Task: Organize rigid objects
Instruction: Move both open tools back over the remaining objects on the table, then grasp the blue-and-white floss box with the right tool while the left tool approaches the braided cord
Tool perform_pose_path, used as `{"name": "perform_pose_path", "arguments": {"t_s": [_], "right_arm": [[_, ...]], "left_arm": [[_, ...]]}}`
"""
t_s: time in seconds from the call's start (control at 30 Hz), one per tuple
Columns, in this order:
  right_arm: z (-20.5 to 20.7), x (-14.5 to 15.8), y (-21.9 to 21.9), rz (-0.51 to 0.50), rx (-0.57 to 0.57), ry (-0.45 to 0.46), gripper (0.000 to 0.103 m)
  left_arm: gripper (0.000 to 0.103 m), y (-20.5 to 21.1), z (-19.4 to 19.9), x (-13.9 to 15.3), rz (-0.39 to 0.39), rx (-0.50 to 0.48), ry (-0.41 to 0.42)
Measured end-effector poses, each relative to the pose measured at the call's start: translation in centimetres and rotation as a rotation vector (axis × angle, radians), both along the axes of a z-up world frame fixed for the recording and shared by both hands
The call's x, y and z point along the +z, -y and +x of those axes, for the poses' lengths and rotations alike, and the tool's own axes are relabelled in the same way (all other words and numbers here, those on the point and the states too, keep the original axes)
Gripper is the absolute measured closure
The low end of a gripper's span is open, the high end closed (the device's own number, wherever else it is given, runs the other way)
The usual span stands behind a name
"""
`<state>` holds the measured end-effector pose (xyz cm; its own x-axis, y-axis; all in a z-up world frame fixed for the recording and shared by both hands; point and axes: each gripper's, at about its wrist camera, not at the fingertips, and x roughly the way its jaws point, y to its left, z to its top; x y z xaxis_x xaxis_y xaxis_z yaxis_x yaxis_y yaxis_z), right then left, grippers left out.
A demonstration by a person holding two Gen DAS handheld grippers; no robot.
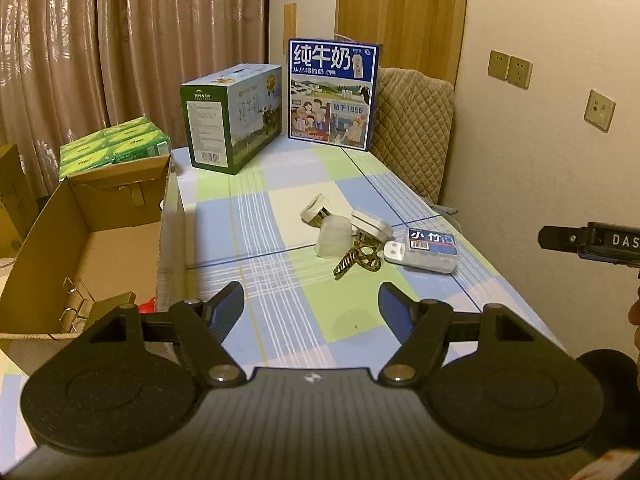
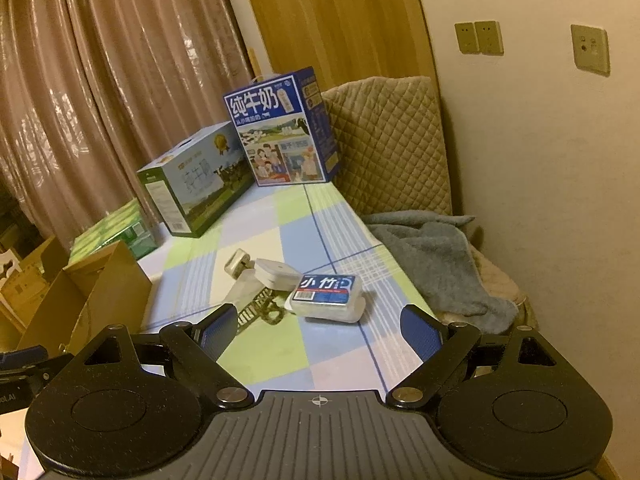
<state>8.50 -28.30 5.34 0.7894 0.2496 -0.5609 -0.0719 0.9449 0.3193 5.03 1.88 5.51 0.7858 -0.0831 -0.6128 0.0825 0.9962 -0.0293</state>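
A small heap of objects lies on the checked tablecloth [image 1: 280, 216]: a white box with a blue label [image 1: 430, 246] [image 2: 326, 294], a dark hair claw clip [image 1: 356, 260] [image 2: 260, 310], a frosted plastic cup [image 1: 336, 236], a white square case [image 1: 370, 220] [image 2: 278, 272] and a small white-capped piece [image 1: 316, 208] [image 2: 239, 262]. My left gripper [image 1: 312, 300] is open, short of the heap, with nothing between its fingers. My right gripper [image 2: 318, 324] is open just in front of the labelled box, not touching it. One of its fingers [image 1: 560, 238] shows at the right edge of the left wrist view.
An open cardboard box [image 1: 92, 240] [image 2: 100, 292] holding binder clips stands off the table's left edge. A green carton [image 1: 230, 116] [image 2: 192, 180] and a blue milk carton [image 1: 332, 92] [image 2: 280, 128] stand at the far end. A quilted chair [image 2: 392, 144] with a grey cloth [image 2: 436, 264] is on the right.
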Motion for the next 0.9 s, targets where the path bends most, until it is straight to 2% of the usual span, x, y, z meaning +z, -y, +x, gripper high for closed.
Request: {"name": "perform_pose_path", "arguments": {"t_s": [0.47, 0.7, 0.9], "right_arm": [[2.8, -1.5, -0.9, -0.026, 0.015, -0.036, 0.017], [6.8, -3.5, -0.6, -0.081, 0.065, -0.059, 0.017], [11.0, -6.1, -1.0, -0.098, 0.072, -0.102, 0.017]], "left_arm": [[0.032, 1.9, 3.3, -2.3, -0.026, -0.044, -0.04], [0.032, 3.2, 7.0, -4.3, -0.01, -0.074, -0.061], [0.032, 2.9, 10.6, -6.5, -0.012, -0.058, -0.082]]}}
